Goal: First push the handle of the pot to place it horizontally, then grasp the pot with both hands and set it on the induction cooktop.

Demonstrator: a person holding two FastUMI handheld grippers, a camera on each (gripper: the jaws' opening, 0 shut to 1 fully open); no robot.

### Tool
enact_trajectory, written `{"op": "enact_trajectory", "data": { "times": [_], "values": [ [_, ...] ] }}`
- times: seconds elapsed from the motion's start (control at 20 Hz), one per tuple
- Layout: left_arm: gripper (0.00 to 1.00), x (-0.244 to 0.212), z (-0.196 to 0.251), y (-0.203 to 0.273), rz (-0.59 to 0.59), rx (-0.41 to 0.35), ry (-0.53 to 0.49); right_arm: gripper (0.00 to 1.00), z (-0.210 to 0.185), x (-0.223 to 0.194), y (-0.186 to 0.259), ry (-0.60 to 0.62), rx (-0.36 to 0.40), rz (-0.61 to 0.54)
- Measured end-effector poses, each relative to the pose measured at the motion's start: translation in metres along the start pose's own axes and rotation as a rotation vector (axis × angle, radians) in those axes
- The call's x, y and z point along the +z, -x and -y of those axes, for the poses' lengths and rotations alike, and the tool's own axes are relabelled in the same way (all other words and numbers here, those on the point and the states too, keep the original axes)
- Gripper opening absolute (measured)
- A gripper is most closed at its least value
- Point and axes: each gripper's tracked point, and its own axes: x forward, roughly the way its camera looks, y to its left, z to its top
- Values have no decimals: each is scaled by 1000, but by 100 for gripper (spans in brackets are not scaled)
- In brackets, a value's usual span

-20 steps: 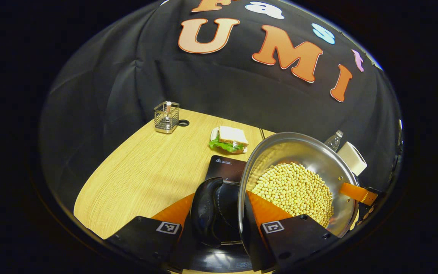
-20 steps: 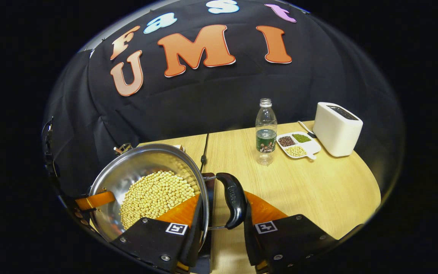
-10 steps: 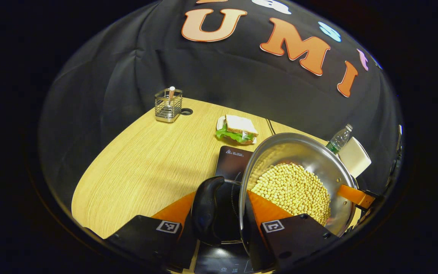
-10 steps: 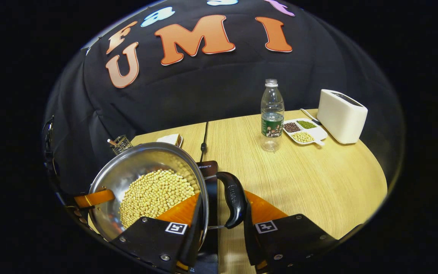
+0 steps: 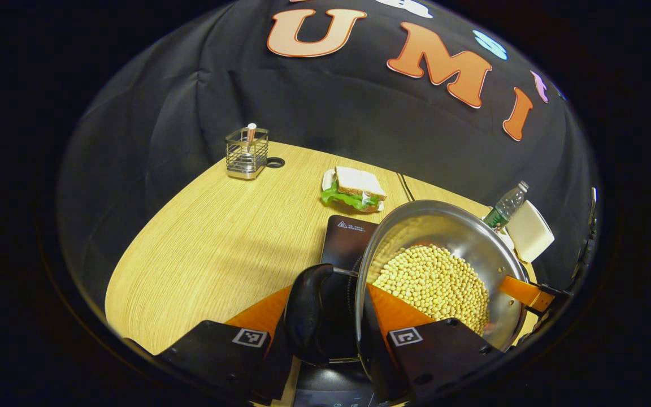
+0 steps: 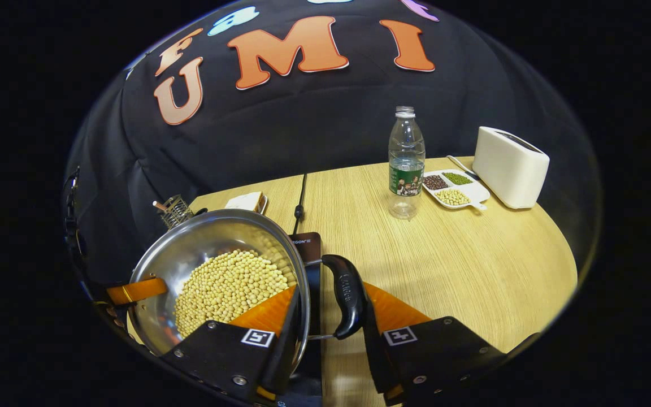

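Both grippers, left (image 5: 325, 330) and right (image 6: 325, 333), were clamped on the pot (image 6: 161, 271) handles to hold it over the cooktop (image 5: 348, 237)

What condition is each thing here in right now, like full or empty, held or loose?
pot: holds soybeans, gripped at both sides.
left gripper: astride pot's rim.
right gripper: astride pot's rim.
induction cooktop: under the pot.
bottle: upright, uncapped, little water.
toaster: slots empty.

left tool (image 5: 325, 308), right tool (image 6: 328, 316), both clamped, facing inward
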Motion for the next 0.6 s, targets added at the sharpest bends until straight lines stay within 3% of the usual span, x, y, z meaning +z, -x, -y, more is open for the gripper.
{"op": "enact_trajectory", "data": {
  "times": [0.2, 0.35, 0.6],
  "values": [
    [98, 21, -12, 13, 70, 75, -7, 68, 4, 30, 14, 8, -13, 107],
    [99, 56, -3, 41, 206, 85, -29, 91, 5, 47, 38, 5, 28, 148],
    [98, 124, 48, 121, 449, 55, -88, 94, 34, 113, 107, 58, 27, 317]
  ]
}}
